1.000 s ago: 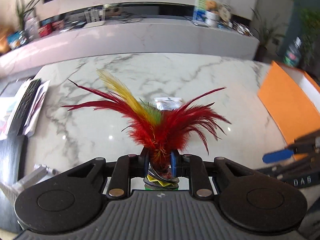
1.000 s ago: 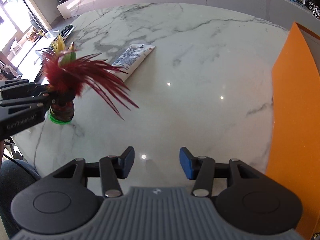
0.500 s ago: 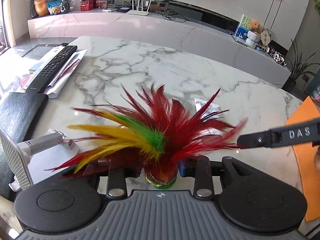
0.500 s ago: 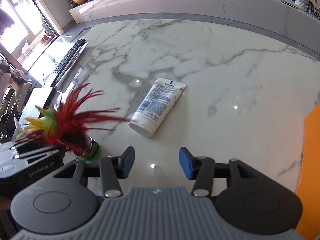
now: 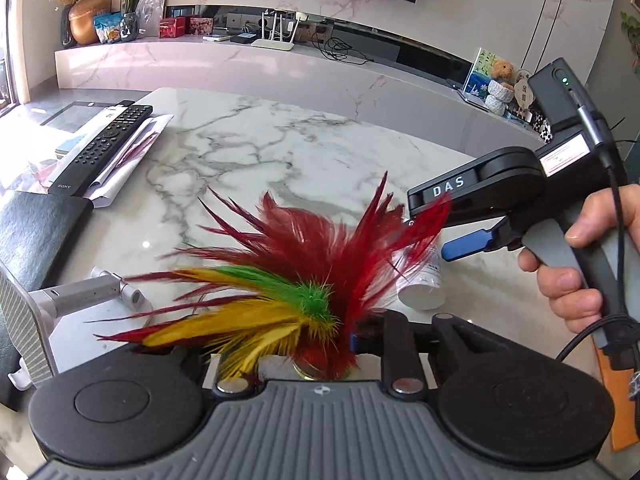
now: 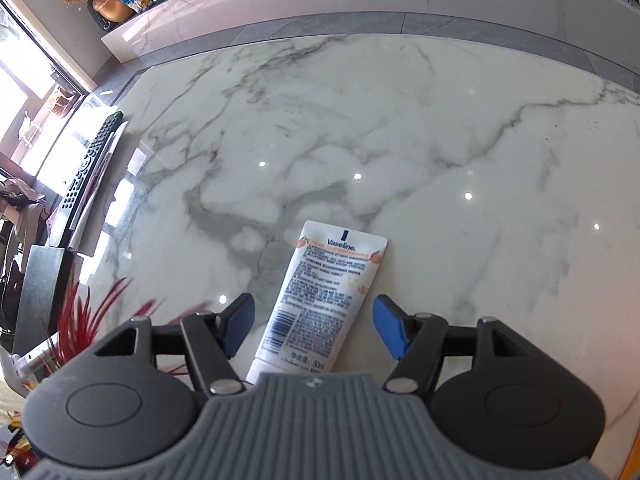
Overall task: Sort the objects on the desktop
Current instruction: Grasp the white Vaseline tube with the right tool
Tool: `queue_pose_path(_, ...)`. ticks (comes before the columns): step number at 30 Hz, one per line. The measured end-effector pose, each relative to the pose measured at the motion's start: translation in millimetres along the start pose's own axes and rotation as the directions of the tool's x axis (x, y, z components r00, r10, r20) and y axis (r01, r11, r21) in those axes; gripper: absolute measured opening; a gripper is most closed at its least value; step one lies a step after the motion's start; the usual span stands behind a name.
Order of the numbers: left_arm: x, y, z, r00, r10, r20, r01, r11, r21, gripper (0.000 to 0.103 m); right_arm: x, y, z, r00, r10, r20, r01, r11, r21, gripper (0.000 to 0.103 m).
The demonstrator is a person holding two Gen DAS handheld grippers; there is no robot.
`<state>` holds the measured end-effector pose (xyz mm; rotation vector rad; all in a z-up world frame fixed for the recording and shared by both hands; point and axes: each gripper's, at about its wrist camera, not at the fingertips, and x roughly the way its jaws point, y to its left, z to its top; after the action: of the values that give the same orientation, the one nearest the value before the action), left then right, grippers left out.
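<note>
The feather shuttlecock [image 5: 304, 300] is clamped low over the bench [image 6: 400, 120] in the left hand-held gripper [image 5: 320, 344], re-tightened. The tube [image 6: 320, 300], earlier ahead, now lies between the right hand-held gripper [image 6: 314, 320]'s widening, untouching jaws.

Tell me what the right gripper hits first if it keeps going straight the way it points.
Most likely the white lotion tube, lying on the marble table between the open right gripper fingers, untouched.

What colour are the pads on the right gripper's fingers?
Blue pads on black fingers, clearest in the right wrist view.
</note>
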<state>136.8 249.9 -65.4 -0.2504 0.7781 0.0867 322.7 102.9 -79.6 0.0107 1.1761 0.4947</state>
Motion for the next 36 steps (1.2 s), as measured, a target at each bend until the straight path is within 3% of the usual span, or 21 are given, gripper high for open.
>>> queue_pose_path(3,0,2,1,1.0,0.003,0.008,-0.003,1.0,-0.026,0.018,4,6,-2,1.0,-0.014,0.013,0.015,1.0,-0.027,0.061)
queue_pose_path(4,0,2,2,1.0,0.004,0.009,-0.004,0.999,-0.032,0.017,4,9,-4,0.999,-0.027,0.018,0.028,0.998,-0.05,0.053)
queue_pose_path(9,-3,-5,1,1.0,0.009,-0.01,-0.009,0.999,-0.031,0.016,-6,5,-22,1.0,-0.017,-0.006,0.016,0.997,-0.074,0.051)
queue_pose_path(14,-13,-17,-9,0.999,-0.032,-0.038,0.03,0.998,-0.047,0.015,-39,-17,-58,1.0,-0.008,-0.008,0.008,0.999,-0.031,0.051)
queue_pose_path(24,-41,-57,-29,0.997,-0.073,-0.039,0.073,0.997,0.012,0.015,-117,-37,-125,0.997,-0.009,0.077,0.009,1.0,-0.001,0.048)
queue_pose_path(26,-44,-63,-35,0.996,-0.079,-0.046,0.08,0.996,0.025,0.015,-126,-34,-143,0.997,0.005,0.076,-0.003,1.0,-0.024,0.02)
queue_pose_path(30,-45,-71,-44,0.994,-0.087,-0.07,0.089,0.995,0.033,0.015,-126,-29,-170,0.998,-0.022,0.053,0.026,0.997,-0.079,0.023)
queue_pose_path(36,-50,-74,-45,0.992,-0.097,-0.079,0.099,0.995,0.026,0.015,-125,-32,-182,0.999,-0.022,0.035,0.025,0.997,-0.079,0.024)
